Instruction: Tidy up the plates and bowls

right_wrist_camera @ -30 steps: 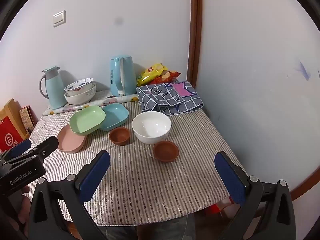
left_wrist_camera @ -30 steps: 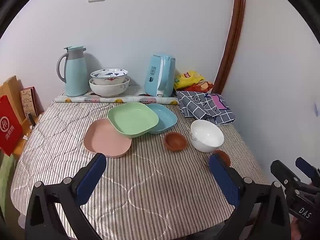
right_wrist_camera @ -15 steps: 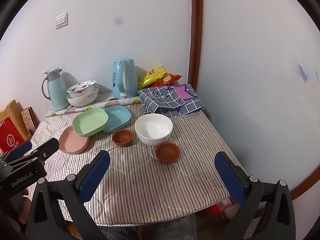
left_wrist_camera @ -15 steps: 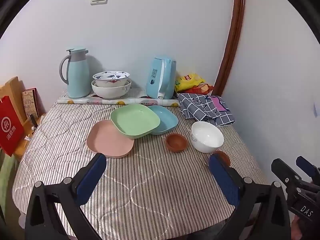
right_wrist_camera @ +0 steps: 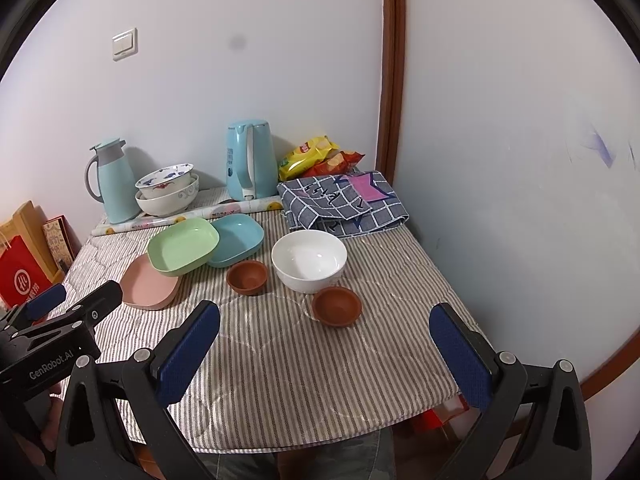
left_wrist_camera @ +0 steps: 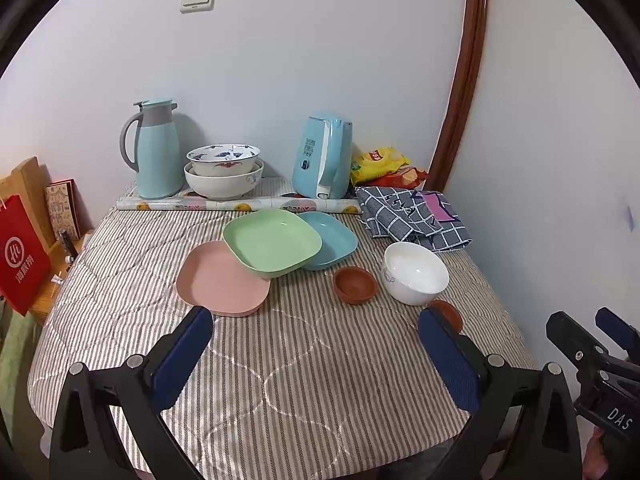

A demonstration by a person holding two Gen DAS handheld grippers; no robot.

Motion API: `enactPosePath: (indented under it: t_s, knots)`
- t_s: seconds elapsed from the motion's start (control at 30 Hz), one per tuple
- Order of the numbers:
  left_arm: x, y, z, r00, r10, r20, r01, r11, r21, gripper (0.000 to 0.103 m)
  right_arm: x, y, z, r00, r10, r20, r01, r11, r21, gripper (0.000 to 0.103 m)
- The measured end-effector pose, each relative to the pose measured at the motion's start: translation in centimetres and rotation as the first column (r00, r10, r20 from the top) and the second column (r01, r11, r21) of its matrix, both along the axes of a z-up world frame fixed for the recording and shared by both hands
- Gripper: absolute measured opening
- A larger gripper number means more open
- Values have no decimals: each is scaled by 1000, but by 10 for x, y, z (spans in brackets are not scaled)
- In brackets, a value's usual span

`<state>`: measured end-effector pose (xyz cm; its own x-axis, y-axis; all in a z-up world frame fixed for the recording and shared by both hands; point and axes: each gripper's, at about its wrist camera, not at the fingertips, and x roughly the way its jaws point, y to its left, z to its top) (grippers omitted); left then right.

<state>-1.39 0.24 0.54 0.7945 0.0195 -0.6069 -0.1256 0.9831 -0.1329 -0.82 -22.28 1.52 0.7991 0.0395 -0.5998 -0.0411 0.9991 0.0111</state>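
On the striped table a green plate [left_wrist_camera: 272, 244] rests across a pink plate [left_wrist_camera: 220, 280] and a blue plate [left_wrist_camera: 334, 240]. A white bowl [left_wrist_camera: 414, 272] stands to their right, with a small brown bowl [left_wrist_camera: 354, 285] beside it and a second brown bowl [right_wrist_camera: 336, 306] in front. My left gripper [left_wrist_camera: 316, 350] is open and empty, held above the table's near edge. My right gripper [right_wrist_camera: 326, 350] is open and empty, near the front right. The same dishes show in the right wrist view: green plate [right_wrist_camera: 183, 244], white bowl [right_wrist_camera: 309, 260].
At the back stand a blue thermos [left_wrist_camera: 155, 150], two stacked patterned bowls [left_wrist_camera: 223, 170], a blue kettle [left_wrist_camera: 322, 158], snack bags [left_wrist_camera: 380, 164], a rolled sheet [left_wrist_camera: 240, 204] and a folded checked cloth [left_wrist_camera: 412, 216]. Walls close the back and right. A red bag [left_wrist_camera: 20, 252] stands left.
Both grippers have drawn back and risen slightly, so the table sits a little lower and farther in both views. Nothing on the table has moved.
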Motion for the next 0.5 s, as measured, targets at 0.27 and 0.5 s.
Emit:
enactPosePath:
  t_s: [0.27, 0.5]
  knots:
    - [-1, 1, -1, 1000, 0, -1, 0, 1000, 5, 103, 0, -1, 1, 1000, -3, 1, 3, 1000, 4, 103]
    - [-2, 0, 0, 1000, -2, 3, 2, 1000, 11, 103, -1, 0, 3, 1000, -5, 5, 5, 1000, 4, 103]
